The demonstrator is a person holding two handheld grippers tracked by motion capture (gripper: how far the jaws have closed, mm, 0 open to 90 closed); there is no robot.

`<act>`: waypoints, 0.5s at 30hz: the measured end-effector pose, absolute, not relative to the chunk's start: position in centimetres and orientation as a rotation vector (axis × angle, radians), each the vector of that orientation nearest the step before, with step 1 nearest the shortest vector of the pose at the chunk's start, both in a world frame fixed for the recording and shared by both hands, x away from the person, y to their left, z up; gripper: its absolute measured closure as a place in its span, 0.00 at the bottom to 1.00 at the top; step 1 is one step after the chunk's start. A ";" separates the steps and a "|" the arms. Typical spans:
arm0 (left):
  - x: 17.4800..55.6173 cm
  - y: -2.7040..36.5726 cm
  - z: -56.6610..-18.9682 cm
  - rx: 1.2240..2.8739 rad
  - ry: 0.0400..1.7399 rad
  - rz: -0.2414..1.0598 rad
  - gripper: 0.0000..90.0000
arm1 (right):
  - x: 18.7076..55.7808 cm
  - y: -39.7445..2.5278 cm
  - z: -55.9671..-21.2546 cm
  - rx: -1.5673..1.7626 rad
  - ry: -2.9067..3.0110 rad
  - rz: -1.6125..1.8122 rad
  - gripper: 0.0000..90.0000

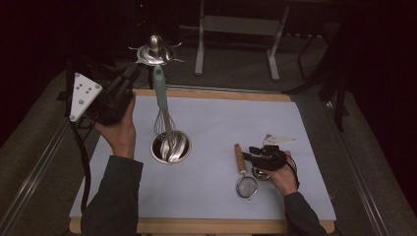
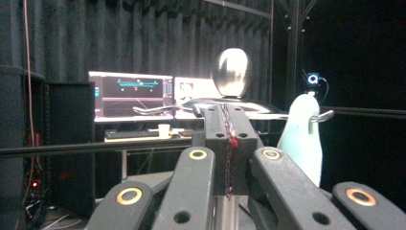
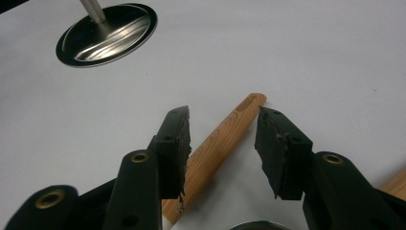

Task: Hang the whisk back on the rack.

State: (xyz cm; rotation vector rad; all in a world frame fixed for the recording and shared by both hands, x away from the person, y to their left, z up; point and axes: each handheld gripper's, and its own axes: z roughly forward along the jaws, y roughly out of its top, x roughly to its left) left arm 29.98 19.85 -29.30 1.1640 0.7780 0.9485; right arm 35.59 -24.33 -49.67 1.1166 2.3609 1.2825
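left gripper (image 1: 129,78): clamped on the rim of a steel lid (image 1: 155,53), held high
right gripper (image 3: 222,139): jaws apart astride the strainer's wooden handle (image 3: 215,143)
whisk (image 1: 162,105): standing in the bowl (image 1: 170,147)

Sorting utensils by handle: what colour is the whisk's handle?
Pale teal green; the whisk handle shows best in the high view.

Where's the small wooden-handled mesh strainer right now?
In the high view the small wooden-handled mesh strainer lies on the grey mat, right of the steel bowl; the open right gripper sits just beside its handle.
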 end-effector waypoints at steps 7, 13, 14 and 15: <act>30.5 20.5 -29.0 1.162 0.809 0.961 1.00 | 35.6 -24.5 -49.7 1.123 2.357 1.285 0.61; 31.0 20.7 -28.9 1.155 0.834 0.965 1.00 | 35.6 -24.4 -49.7 1.119 2.362 1.279 0.61; 31.1 20.7 -28.8 1.160 0.836 0.964 1.00 | 35.5 -24.4 -49.7 1.118 2.364 1.278 0.61; 31.2 20.8 -28.8 1.165 0.838 0.966 1.00 | 35.5 -24.4 -49.7 1.117 2.363 1.278 0.61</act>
